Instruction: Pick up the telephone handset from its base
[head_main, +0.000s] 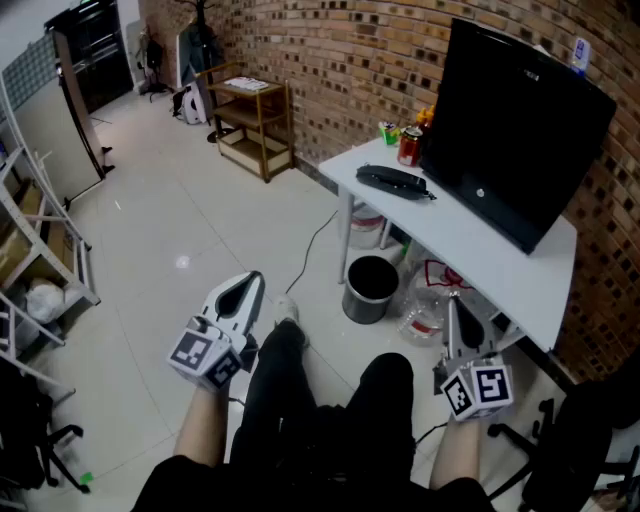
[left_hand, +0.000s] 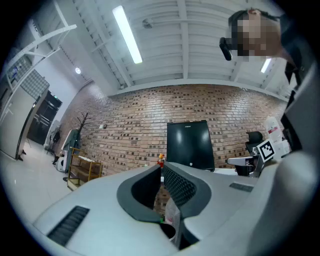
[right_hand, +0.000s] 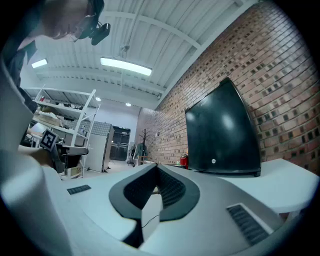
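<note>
While shut, left hand-held gripper (head_main: 251, 280) forward.

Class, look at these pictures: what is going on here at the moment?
A seated person holds the left gripper and the right gripper above their lap, both shut and empty. The telephone sits untouched on the white table ahead, beside the black monitor. The pick-up has not yet begun.

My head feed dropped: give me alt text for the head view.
The left gripper and right gripper, both shut and empty, sit by the person's legs, far from the telephone on the white table beside a black monitor.
</note>
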